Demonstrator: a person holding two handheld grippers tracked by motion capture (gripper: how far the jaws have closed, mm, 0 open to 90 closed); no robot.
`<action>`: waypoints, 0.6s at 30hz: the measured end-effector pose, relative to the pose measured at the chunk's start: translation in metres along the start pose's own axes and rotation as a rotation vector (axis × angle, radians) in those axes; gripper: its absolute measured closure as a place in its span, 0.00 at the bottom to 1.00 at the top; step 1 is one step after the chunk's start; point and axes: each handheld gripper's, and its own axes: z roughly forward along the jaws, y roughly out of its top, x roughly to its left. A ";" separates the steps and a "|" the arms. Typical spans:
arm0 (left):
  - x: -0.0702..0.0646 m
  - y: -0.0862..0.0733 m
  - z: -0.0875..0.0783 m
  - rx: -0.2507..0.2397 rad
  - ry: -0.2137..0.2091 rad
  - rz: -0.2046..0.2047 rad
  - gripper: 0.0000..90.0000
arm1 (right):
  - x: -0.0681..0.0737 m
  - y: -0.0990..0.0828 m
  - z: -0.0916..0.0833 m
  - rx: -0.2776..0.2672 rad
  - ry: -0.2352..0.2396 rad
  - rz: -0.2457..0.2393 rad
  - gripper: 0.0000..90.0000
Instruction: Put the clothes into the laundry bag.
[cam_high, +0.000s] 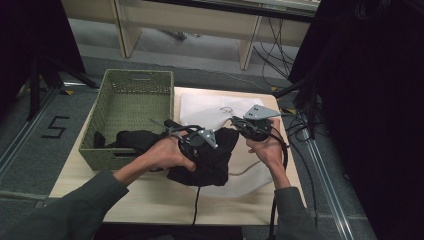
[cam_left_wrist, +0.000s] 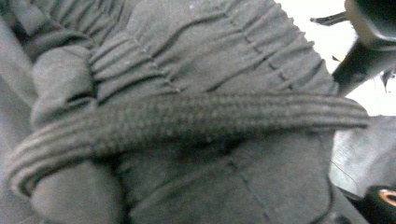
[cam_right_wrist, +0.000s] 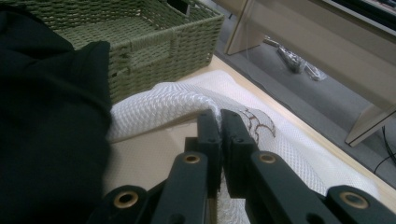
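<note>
A black garment (cam_high: 212, 162) hangs from the green woven basket (cam_high: 137, 80) onto the table. My left gripper (cam_high: 199, 149) presses down into it; whether its jaws grip the cloth is hidden. The left gripper view is close on the garment (cam_left_wrist: 196, 116), showing its gathered waistband and a ribbed band across it. A white mesh cloth (cam_high: 202, 107) lies on the table behind and under the garment. My right gripper (cam_high: 235, 121) is at the cloth's right part, and in its own view the right gripper (cam_right_wrist: 219, 116) is shut on a raised fold of the white mesh cloth (cam_right_wrist: 159, 107).
The basket (cam_right_wrist: 154, 42) takes up the table's left half, with dark cloth in its near corner. The wooden table (cam_high: 150, 197) has bare room at the front. Cables trail off the right edge and across the floor. A wooden frame (cam_high: 200, 25) stands behind.
</note>
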 end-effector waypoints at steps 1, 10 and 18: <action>0.003 0.001 0.004 0.005 0.003 -0.010 0.76 | 0.000 0.001 0.000 -0.005 -0.001 0.001 0.98; 0.039 0.007 0.049 0.059 0.044 -0.142 0.73 | 0.001 0.002 0.001 0.015 0.015 0.022 0.98; 0.053 0.001 0.083 0.063 0.111 -0.186 0.69 | -0.001 -0.003 0.003 0.021 0.006 0.044 0.98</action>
